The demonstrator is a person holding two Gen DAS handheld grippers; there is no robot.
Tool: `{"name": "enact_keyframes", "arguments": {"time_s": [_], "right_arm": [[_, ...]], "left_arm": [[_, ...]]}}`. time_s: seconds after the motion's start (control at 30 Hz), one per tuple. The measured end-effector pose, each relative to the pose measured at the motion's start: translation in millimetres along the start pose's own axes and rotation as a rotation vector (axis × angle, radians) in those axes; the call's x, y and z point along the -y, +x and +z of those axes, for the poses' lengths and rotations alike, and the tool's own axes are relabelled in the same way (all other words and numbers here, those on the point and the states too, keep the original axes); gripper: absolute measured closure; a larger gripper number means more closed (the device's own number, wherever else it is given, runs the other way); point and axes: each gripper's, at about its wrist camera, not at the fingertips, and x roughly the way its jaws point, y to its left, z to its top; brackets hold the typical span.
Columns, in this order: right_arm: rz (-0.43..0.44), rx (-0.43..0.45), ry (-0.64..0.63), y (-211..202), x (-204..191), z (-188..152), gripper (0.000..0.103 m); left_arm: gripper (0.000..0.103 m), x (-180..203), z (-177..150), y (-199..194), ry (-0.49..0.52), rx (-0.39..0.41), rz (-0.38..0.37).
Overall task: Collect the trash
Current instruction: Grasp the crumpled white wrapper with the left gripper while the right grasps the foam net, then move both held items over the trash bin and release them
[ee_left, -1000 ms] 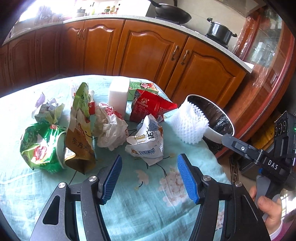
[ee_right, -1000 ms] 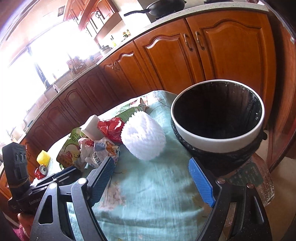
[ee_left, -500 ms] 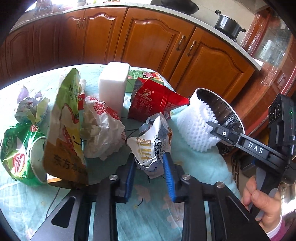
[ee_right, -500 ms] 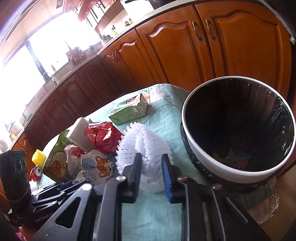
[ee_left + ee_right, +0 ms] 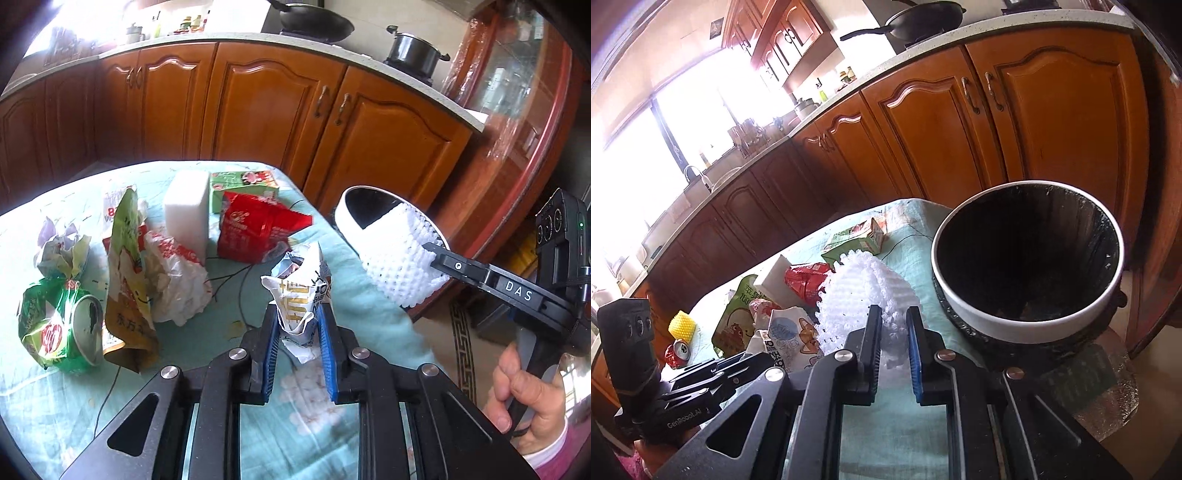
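My left gripper [image 5: 297,325] was closing on the wrapper [image 5: 301,291], my right gripper [image 5: 894,326] pinched shut on the foam net [image 5: 866,291] beside the bin [image 5: 1027,325]. Pickup step; next, I judged, both must lift and drop into the bin.

A light-teal floral tablecloth [image 5: 207,402] covers the table. Beyond its far edge runs a row of orange-brown wooden cabinets [image 5: 266,107] under a pale speckled countertop [image 5: 236,37]. A black frying pan [image 5: 314,22] and a black lidded pot [image 5: 415,50] stand on it, far right. A bright window [image 5: 639,155] occupies the far left.
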Motion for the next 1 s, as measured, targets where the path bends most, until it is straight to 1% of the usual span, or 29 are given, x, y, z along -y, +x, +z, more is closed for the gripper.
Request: {"name": "enact_keyframes", "arguments": {"time_s": [0.2, 0.37, 0.73, 1.0], "right_arm": [[-0.029, 0.030, 0.045, -19, 23, 3, 0.090], [-0.059, 0.058, 0.070, -31, 42, 9, 0.090], [-0.108, 0.091, 0.109, -39, 77, 26, 0.090], [-0.131, 0.099, 0.121, -32, 95, 45, 0.090]], "left_arm": [[0.084, 19, 7, 1, 0.045, 0.010, -0.025], [0.084, 38, 16, 12, 0.082, 0.012, -0.044], [0.084, 76, 52, 59, 0.172, 0.006, -0.069], [0.084, 95, 81, 99, 0.203, -0.008, -0.065]]}}
